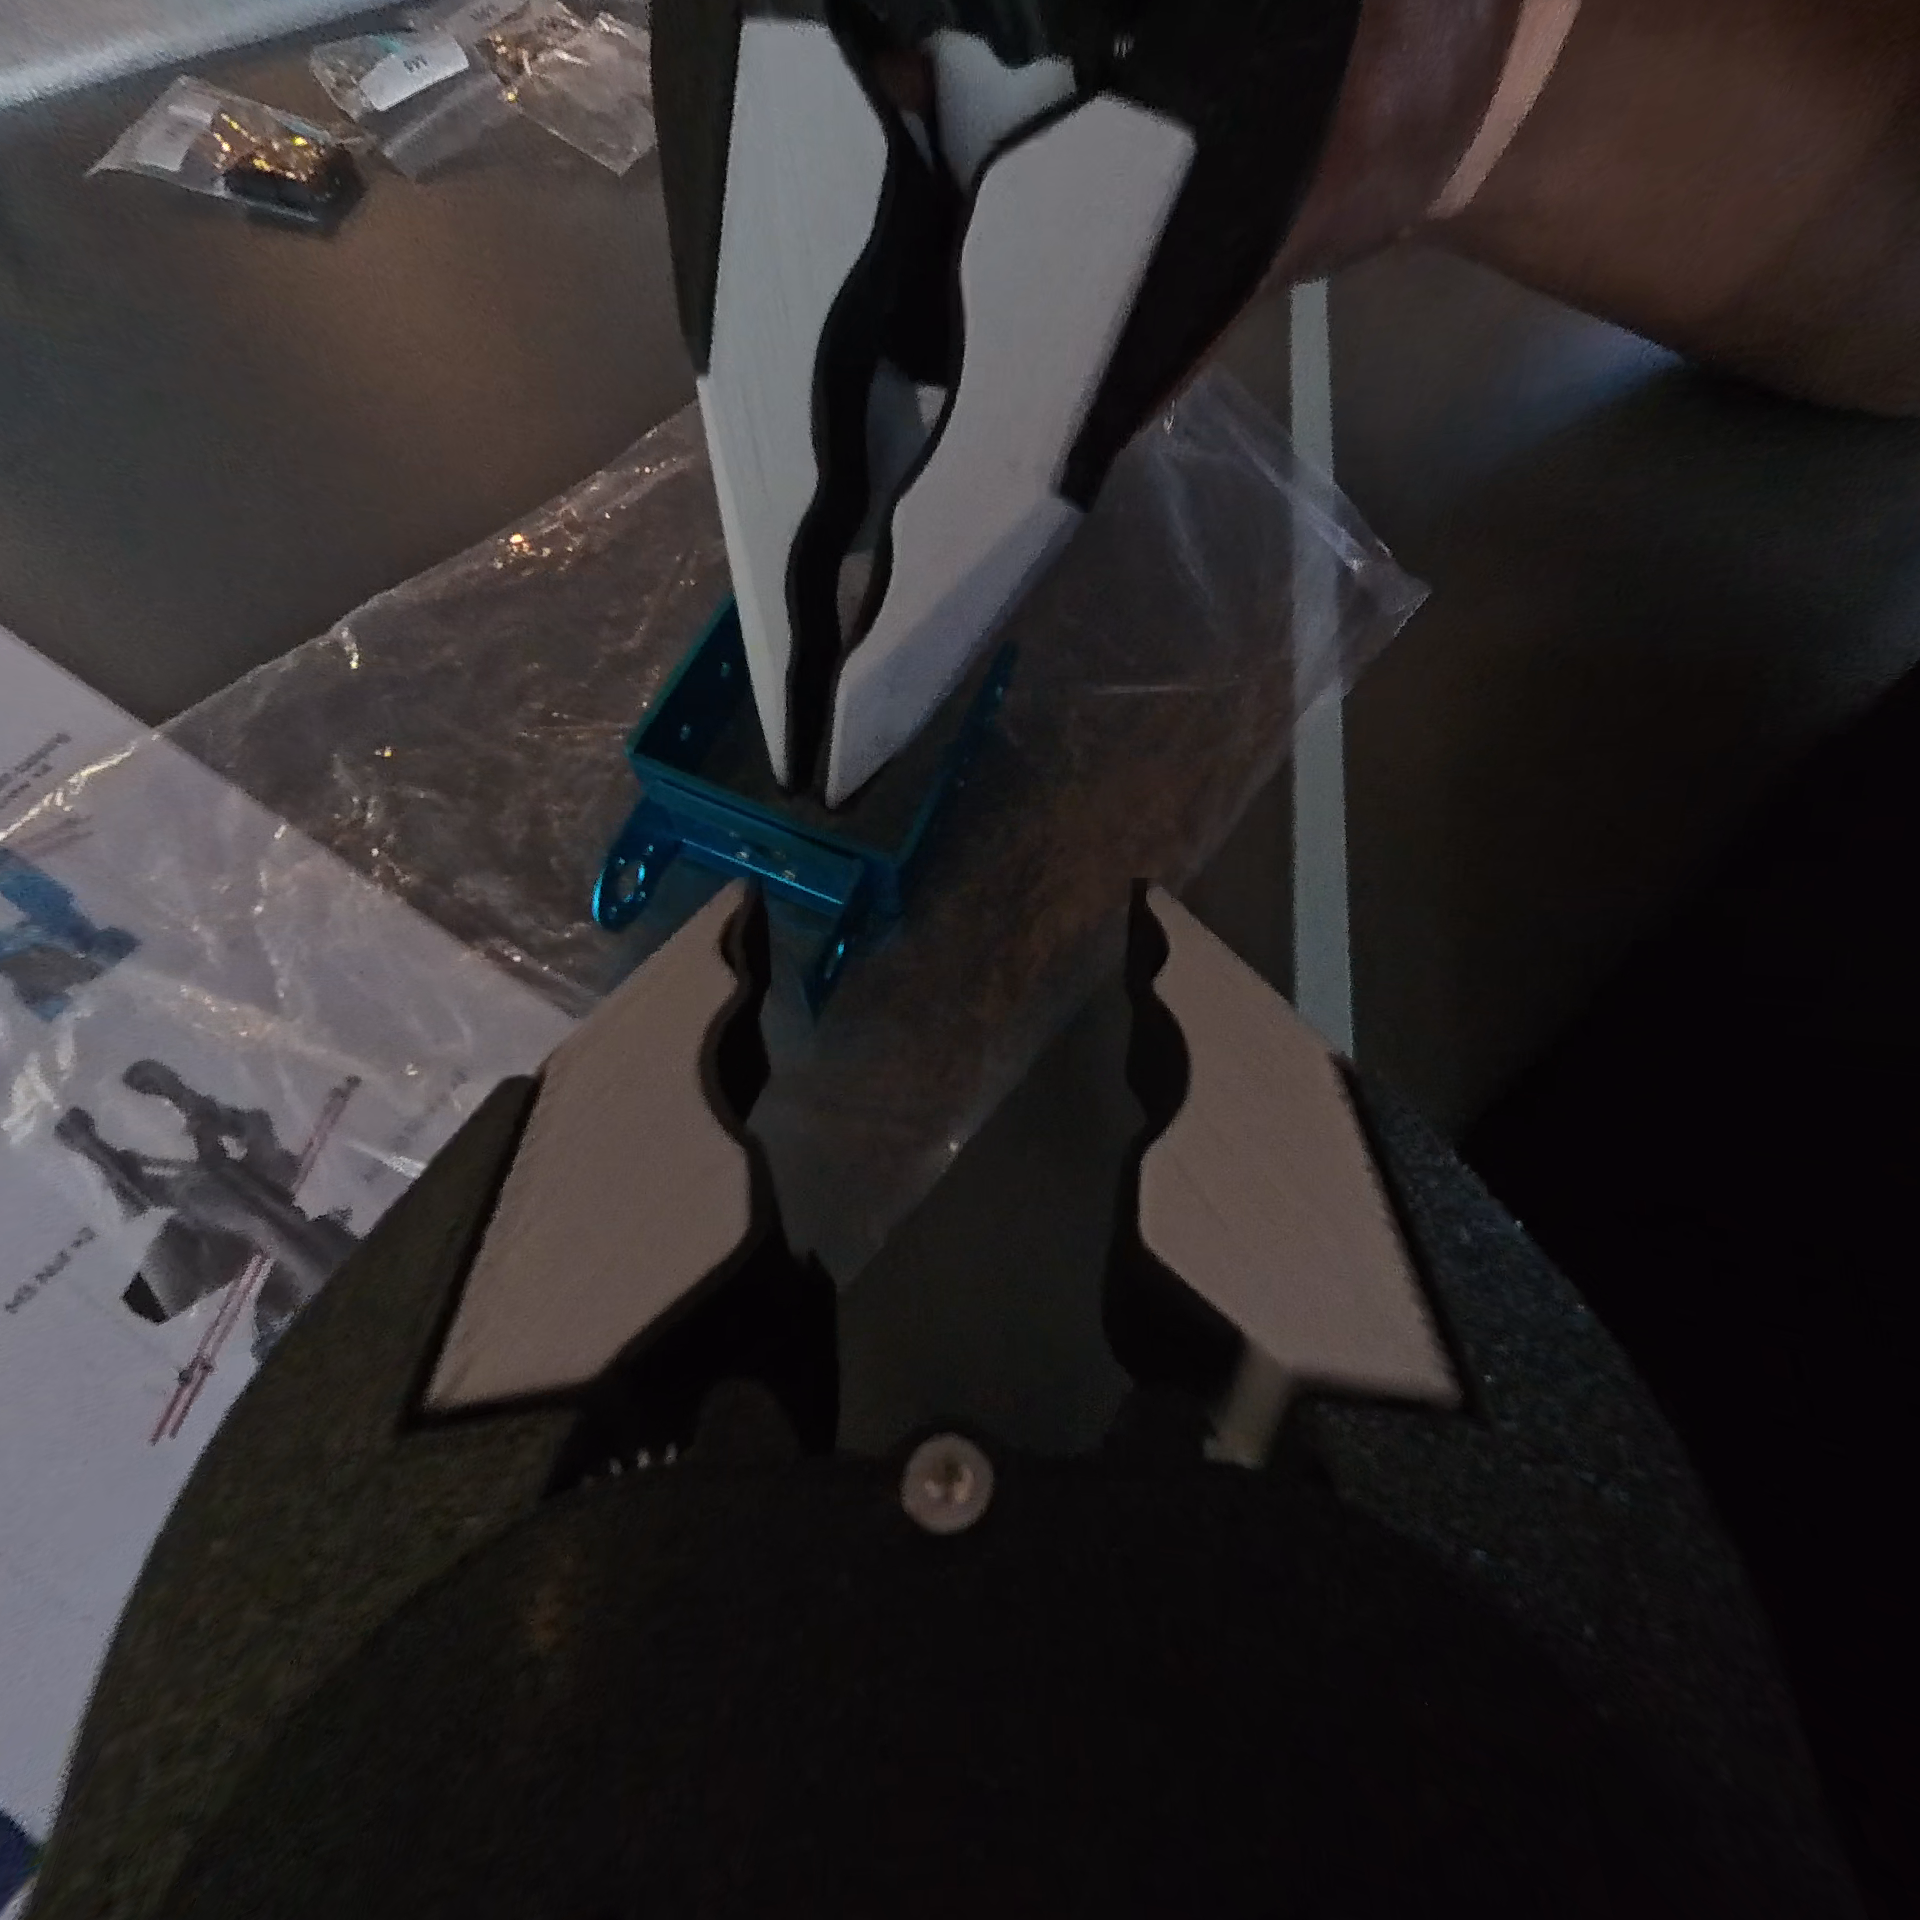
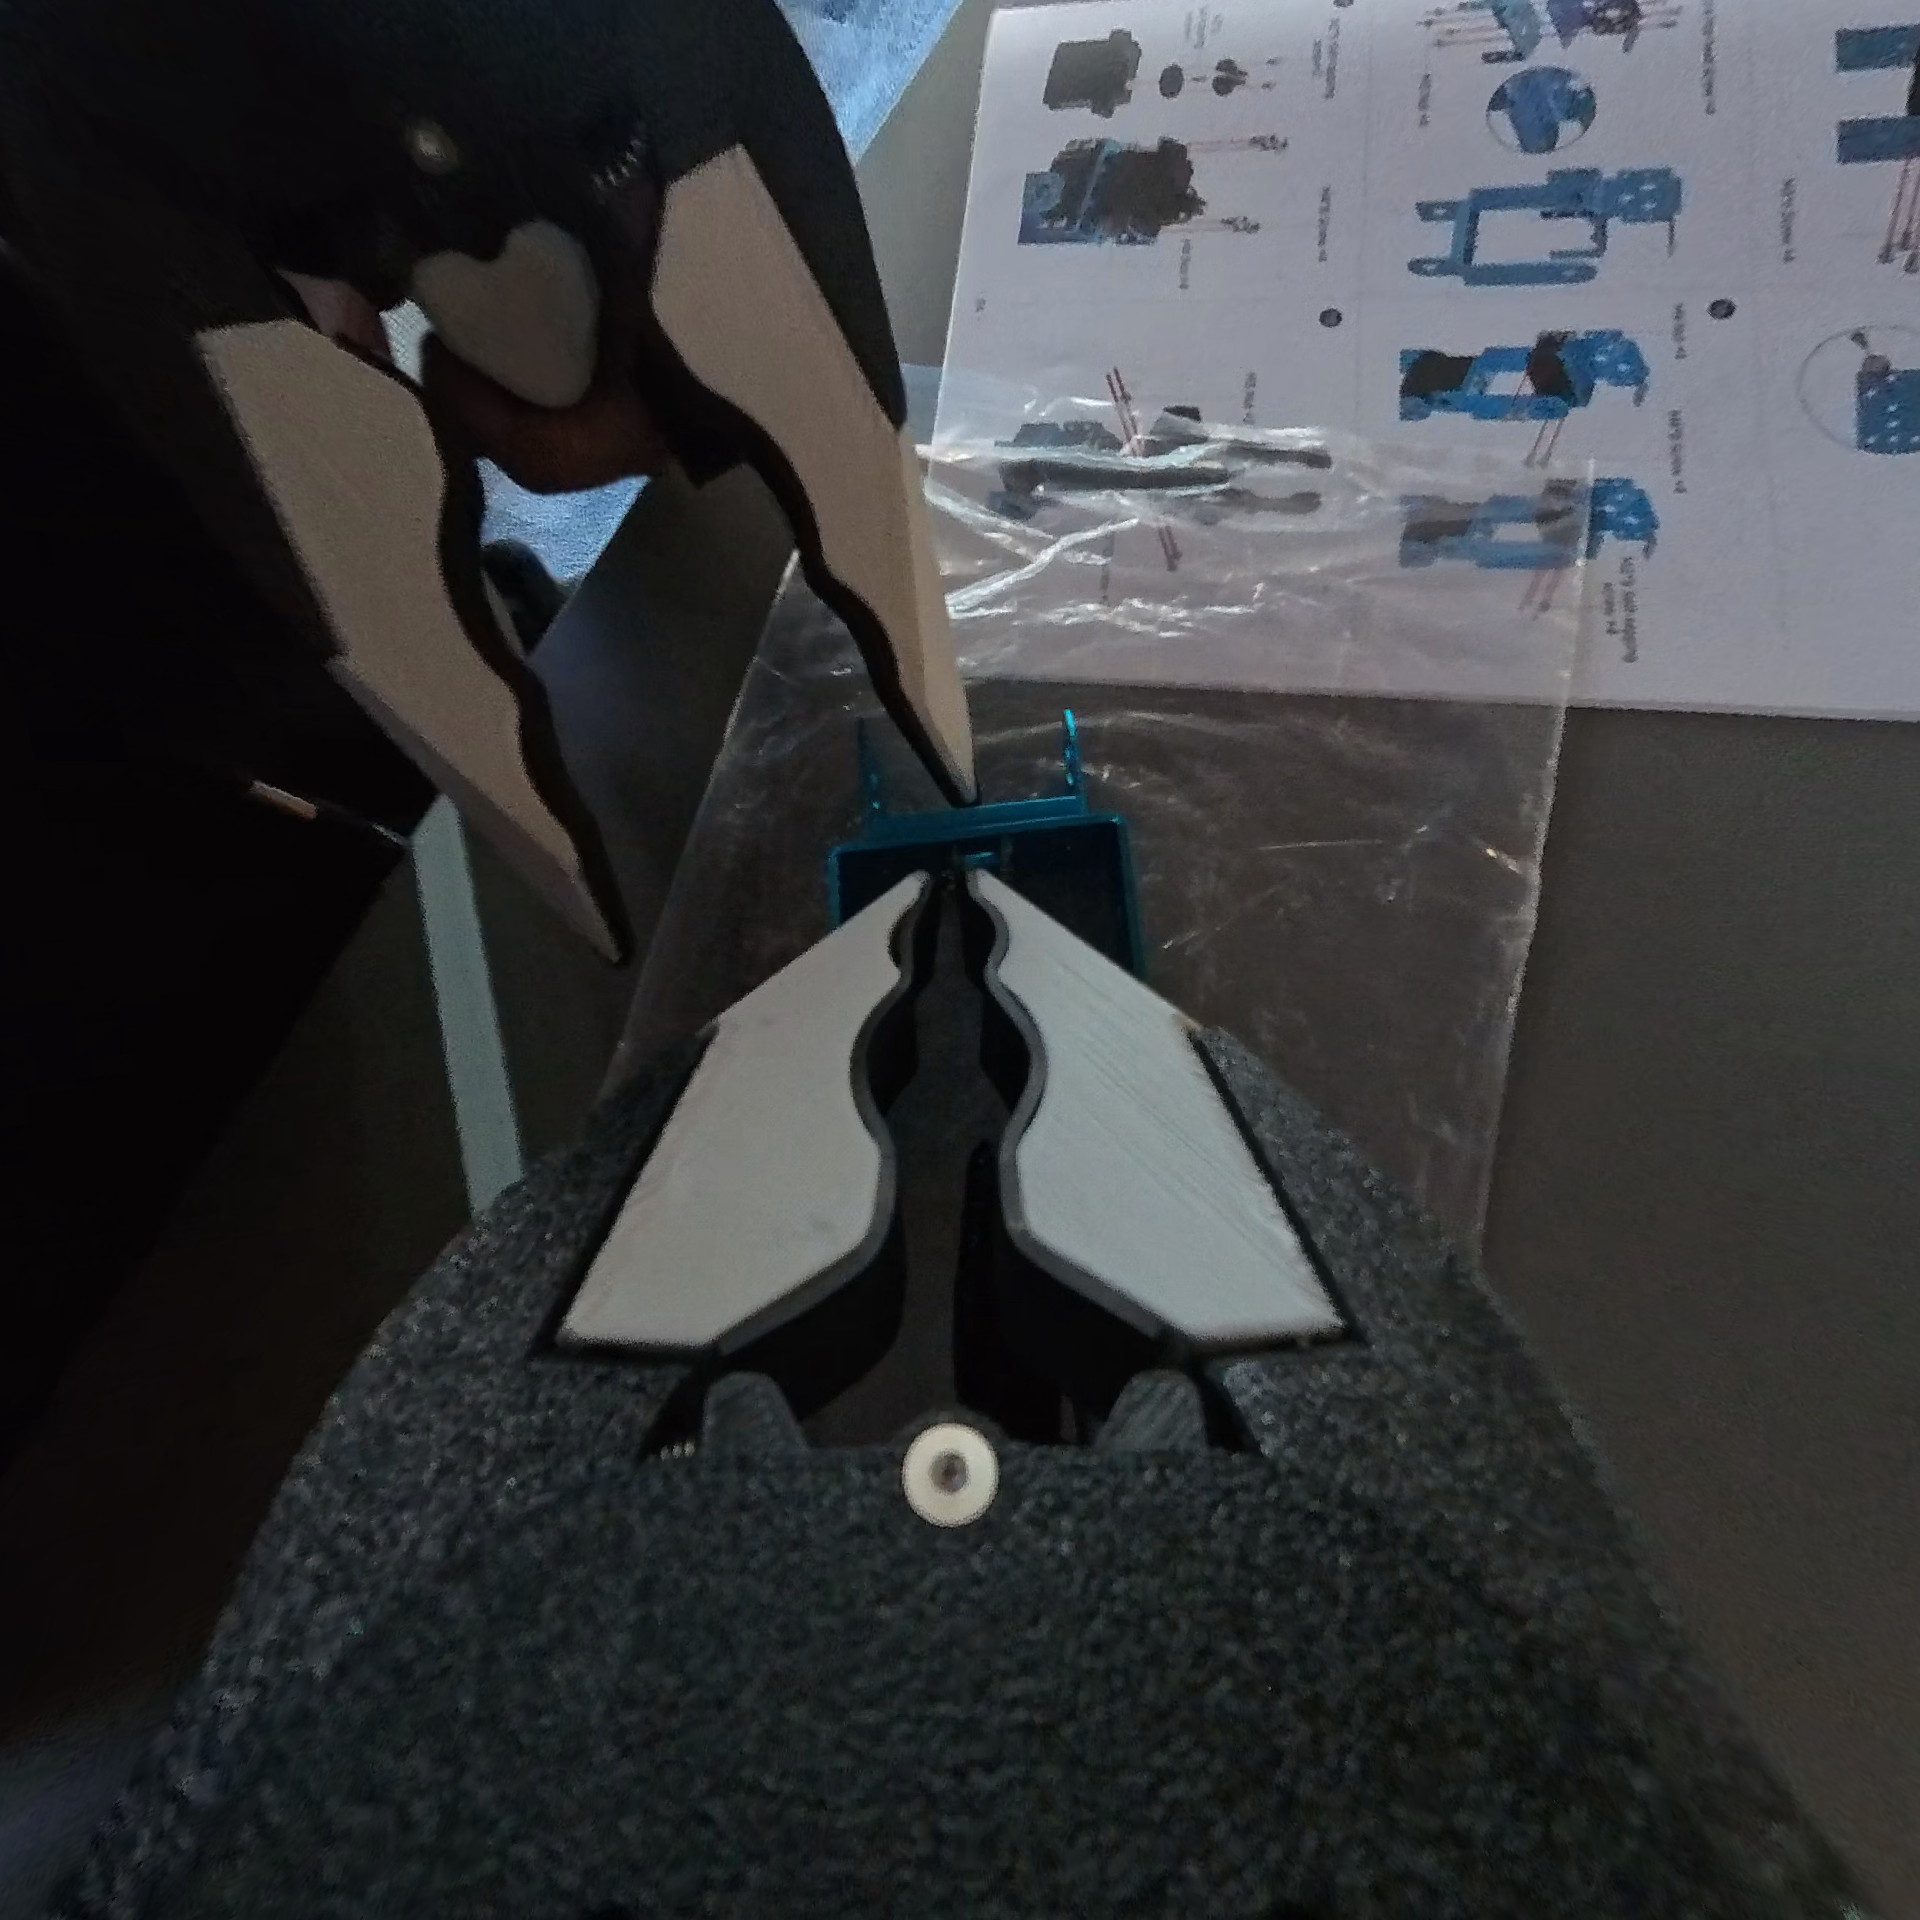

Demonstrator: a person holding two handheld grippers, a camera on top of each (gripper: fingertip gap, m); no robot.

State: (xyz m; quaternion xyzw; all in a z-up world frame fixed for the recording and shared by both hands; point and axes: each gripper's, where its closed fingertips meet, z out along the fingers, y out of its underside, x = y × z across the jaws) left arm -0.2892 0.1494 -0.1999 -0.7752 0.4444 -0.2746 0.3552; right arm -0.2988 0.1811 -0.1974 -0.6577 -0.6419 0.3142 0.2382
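A grey surface (image 2: 1714, 935) carries a printed sheet (image 2: 1351, 208) and a clear bag (image 2: 1351, 831). On the bag sits a blue bracket (image 2: 1101, 883). The left claw (image 1: 940, 904) gapes wide beside it; the right claw (image 2: 948, 875) is nearly closed inside, contents unclear.

Dull grey-brown table (image 2: 1714, 935) — carrying a clear plastic bag (image 2: 1299, 831) at the middle. Under the bag's far edge, a printed instruction sheet (image 2: 1351, 260). Well beyond the bag, small packets of hardware (image 1: 260, 156) — blurred.
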